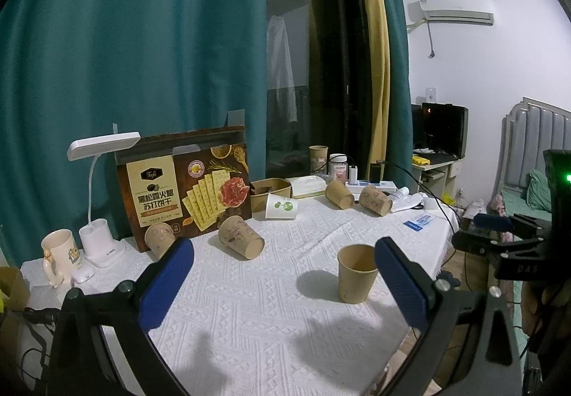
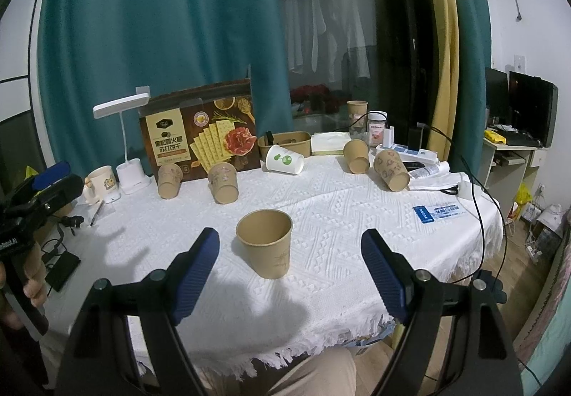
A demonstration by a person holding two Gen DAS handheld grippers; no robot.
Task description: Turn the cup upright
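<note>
on the far left a ceramic mug (image 2: 101,178) and a white desk lamp (image 2: 123,142) stand close to the table edge, and a careless sweep of the left gripper (image 1: 282,274) could knock either one over. that gripper hangs above the white tablecloth (image 1: 249,306) with its jaws spread wide and nothing between them. next come two tipped brown cups (image 2: 170,181) and (image 2: 223,182), lying in front of the cracker box (image 2: 200,126); being light paper and round, they would likely roll or skid away if a pad nudged them off centre, and squeezing too hard would probably crush the wall. in the middle stands the upright brown cup (image 2: 266,240), mouth up, just ahead of the right gripper (image 2: 289,271), whose jaws are also wide open and hold nothing; it sits apart from both pads, yet a low pass toward the back row could tip it again. further right a white cup (image 2: 284,159) and two more brown cups (image 2: 357,155) and (image 2: 392,169) lie on their sides near a black cable (image 2: 478,203), which could snag a finger reaching in.
</note>
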